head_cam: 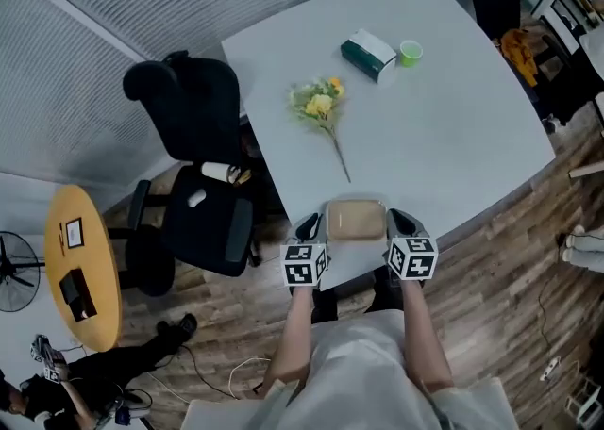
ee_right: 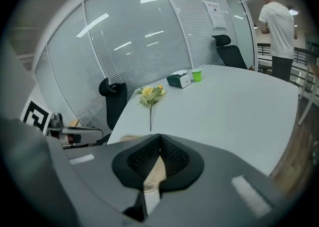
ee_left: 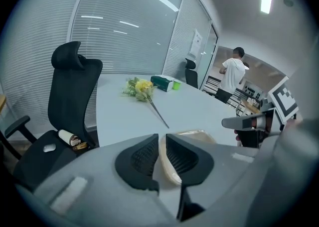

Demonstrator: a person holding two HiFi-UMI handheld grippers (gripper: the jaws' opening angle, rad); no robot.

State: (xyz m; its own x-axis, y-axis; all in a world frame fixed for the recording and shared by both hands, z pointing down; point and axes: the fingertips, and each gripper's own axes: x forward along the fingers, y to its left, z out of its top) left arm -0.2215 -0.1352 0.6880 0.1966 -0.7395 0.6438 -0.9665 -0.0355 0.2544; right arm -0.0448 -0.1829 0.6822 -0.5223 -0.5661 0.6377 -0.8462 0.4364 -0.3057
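Left gripper view puts the left gripper [ee_left: 160,141] nearest: its jaws are pressed onto the rim of a beige tray [ee_left: 167,167], and a thin strip of that rim fills the narrow gap between the pads. In the right gripper view, the right gripper [ee_right: 158,146] has its jaws almost together, pinching the opposite rim.

From the head view, the tray sits at the near edge of the table [head_cam: 453,136], spanned by the two grippers, one at each end. I cannot tell whether it rests on the table or hangs just clear of it.

As I judge it, the step in hand is a two-sided grip on the tray, with both pinches already made. Any move from here calls for both grippers to travel together, level and at the same spacing. The hold is only on a thin rim, which could slip or bend if one side leads.

Farther out, a flower [head_cam: 321,107] lies flat on the table, its stem end pointing at the tray but apart from it. Beyond it stand a tissue box [head_cam: 368,56] and a green cup [head_cam: 410,52], just beside each other. A black chair [head_cam: 193,136] stands at the table's left edge.
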